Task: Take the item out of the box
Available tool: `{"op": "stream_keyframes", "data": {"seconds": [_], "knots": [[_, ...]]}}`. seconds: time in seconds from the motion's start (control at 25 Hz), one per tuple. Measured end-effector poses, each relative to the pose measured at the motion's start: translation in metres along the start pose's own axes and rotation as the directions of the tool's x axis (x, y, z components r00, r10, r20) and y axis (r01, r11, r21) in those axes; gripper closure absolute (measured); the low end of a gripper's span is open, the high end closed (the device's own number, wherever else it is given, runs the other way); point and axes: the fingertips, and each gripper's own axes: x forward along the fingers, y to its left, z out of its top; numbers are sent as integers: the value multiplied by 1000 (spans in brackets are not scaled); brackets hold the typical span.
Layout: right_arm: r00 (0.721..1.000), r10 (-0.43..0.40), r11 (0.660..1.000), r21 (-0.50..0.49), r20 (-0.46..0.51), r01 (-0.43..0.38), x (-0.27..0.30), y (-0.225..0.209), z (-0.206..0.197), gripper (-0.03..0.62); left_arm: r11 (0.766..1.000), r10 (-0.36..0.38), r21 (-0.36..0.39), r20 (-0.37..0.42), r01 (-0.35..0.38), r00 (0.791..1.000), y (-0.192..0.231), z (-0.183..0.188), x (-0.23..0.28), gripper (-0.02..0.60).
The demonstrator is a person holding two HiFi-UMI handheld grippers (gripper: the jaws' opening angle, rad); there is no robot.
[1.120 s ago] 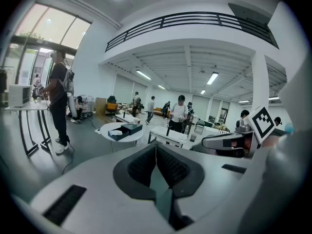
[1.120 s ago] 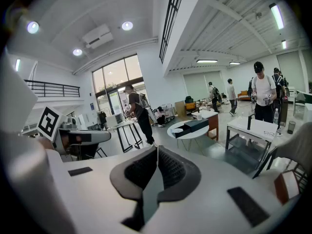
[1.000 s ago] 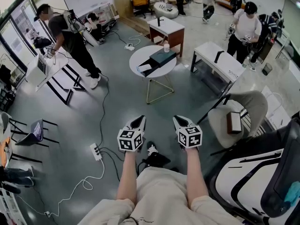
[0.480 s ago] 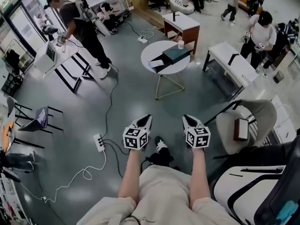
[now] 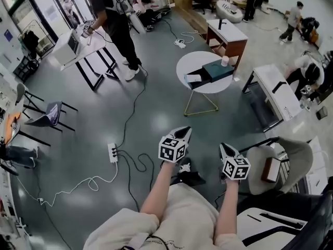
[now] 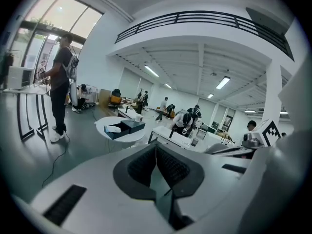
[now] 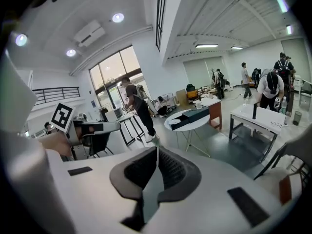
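A dark teal box (image 5: pixel 218 69) lies on a round white table (image 5: pixel 188 64) several steps ahead, its drawer end (image 5: pixel 193 78) pulled out with something white in it. The box (image 6: pixel 126 127) also shows far off in the left gripper view, and the box (image 7: pixel 194 116) likewise in the right gripper view. My left gripper (image 5: pixel 187 131) and right gripper (image 5: pixel 222 148) are held out over the floor in front of my body, well short of the table. Both are shut and empty, the pads meeting at the tips of the left gripper (image 6: pixel 156 146) and the right gripper (image 7: pixel 157 150).
A power strip (image 5: pixel 113 152) and cables lie on the floor at my left. A grey chair (image 5: pixel 278 163) with a brown object stands at my right, a white bench table (image 5: pixel 274 87) beyond it. A person (image 5: pixel 112 14) works at a desk at the far left.
The view has swung left, so the round table now sits further right. Both grippers have shifted right in view, the left one now higher than the right. Both stay shut.
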Motion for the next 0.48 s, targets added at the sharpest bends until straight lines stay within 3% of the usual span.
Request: {"op": "stream_keyframes", "data": {"seconds": [0.32,0.48], "knots": [[990,-113,992,65,81,108,21,-67,61,556,990,-127,-63,-8,126,992,-2,39,83,558],[986,-133,988,95,102,124,42,-87,90,556,987,-153,-50,-7,152,988,9,63,117,558]]}}
